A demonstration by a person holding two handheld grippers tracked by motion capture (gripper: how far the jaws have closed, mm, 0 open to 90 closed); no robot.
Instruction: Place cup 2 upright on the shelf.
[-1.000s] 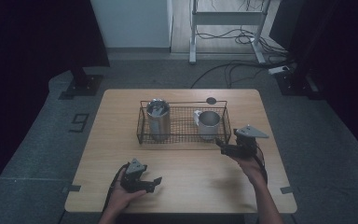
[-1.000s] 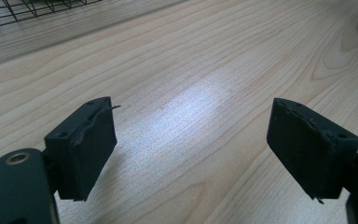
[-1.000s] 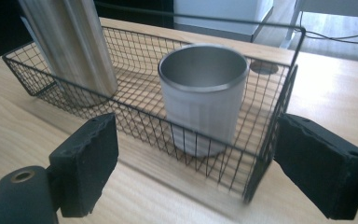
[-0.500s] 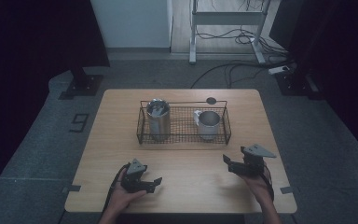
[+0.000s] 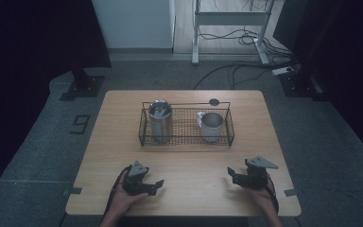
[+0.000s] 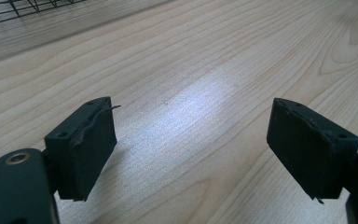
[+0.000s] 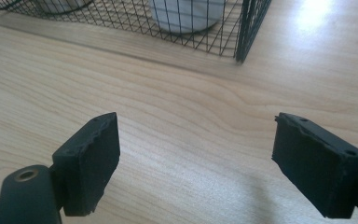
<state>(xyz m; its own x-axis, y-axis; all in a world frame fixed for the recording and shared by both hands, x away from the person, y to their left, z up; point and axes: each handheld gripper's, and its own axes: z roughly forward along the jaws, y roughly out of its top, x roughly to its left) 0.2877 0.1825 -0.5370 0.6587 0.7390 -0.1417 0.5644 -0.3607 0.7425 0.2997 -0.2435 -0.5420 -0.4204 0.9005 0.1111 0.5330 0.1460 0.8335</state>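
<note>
One black wire basket [image 5: 185,140] holds one tall steel canister [image 5: 160,121] and one white handled mug [image 5: 211,124]; one dark round disc [image 5: 214,101] lies behind.

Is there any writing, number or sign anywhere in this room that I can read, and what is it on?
"9": a large dark numeral on the grey floor, left of the wooden table, at.
No legible text on the wire basket, the steel cup, the white mug or the dark round spot on the table.

I'm looking at a lab-style recording room, lone wooden table [image 5: 184,198] on grey carpet, dark curtains at nine and three o'clock, metal-framed bench [image 5: 231,16] at twelve, cables [image 5: 231,71] across the floor, floor marker "9" [image 5: 81,124] at ten.
</note>
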